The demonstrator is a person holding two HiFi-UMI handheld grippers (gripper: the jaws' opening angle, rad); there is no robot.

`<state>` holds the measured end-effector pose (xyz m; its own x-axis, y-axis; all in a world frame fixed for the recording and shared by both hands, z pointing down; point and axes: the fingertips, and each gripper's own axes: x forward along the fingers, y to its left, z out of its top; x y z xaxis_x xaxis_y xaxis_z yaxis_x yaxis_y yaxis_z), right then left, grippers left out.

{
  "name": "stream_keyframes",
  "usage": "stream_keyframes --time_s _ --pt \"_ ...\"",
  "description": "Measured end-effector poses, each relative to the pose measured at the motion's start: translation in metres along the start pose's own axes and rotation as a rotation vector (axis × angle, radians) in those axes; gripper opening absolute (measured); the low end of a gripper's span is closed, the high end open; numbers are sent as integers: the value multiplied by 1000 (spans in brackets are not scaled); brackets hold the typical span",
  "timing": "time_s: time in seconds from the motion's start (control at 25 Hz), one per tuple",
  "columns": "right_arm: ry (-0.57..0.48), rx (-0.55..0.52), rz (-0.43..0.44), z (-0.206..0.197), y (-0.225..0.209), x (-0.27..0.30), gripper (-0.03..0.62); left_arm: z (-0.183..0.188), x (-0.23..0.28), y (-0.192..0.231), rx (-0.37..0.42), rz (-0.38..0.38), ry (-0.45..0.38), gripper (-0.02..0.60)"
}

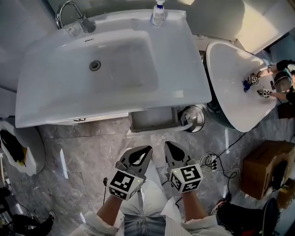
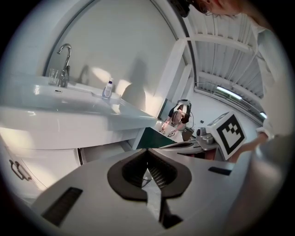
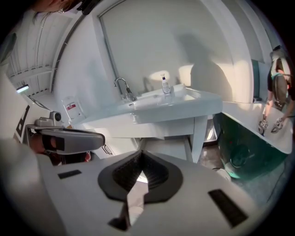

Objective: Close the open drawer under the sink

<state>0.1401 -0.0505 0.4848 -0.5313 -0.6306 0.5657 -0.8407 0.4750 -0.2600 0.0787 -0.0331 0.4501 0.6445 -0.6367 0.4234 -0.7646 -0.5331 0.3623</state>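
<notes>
The white sink [image 1: 110, 69] sits on a vanity, and the drawer [image 1: 154, 119] below its right half stands pulled out, showing a grey inside. My left gripper [image 1: 146, 150] and right gripper [image 1: 168, 145] hover side by side over the marble floor, just in front of the drawer and apart from it. Both are shut with nothing between the jaws. In the left gripper view the shut tips [image 2: 147, 153] point at the drawer's front [image 2: 101, 151] under the counter. The right gripper view shows its shut tips [image 3: 140, 156] below the drawer [image 3: 166, 146].
A faucet [image 1: 69, 16] and a soap bottle [image 1: 158, 13] stand on the sink's rear rim. A white tub [image 1: 235, 87] is at the right, with another person at its far side. A round metal object [image 1: 193, 117], cables [image 1: 214, 163] and a cardboard box [image 1: 265, 166] lie on the floor.
</notes>
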Motion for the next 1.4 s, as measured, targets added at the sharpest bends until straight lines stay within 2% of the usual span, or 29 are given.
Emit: stream_keyframes --time_s 0.28,0.52,0.84,1.4 --pt "33 -22 1 -31 -12 28 11 -38 20 21 -59 65 8 15" --pt "55 -24 -8 -57 -24 48 9 -71 37 36 -31 105 47 15" --pt "63 -28 -7 -82 -37 68 9 -103 54 55 -46 145 85 15" --pt "102 -21 -5 -104 -45 98 9 -129 80 77 -83 185 128 15"
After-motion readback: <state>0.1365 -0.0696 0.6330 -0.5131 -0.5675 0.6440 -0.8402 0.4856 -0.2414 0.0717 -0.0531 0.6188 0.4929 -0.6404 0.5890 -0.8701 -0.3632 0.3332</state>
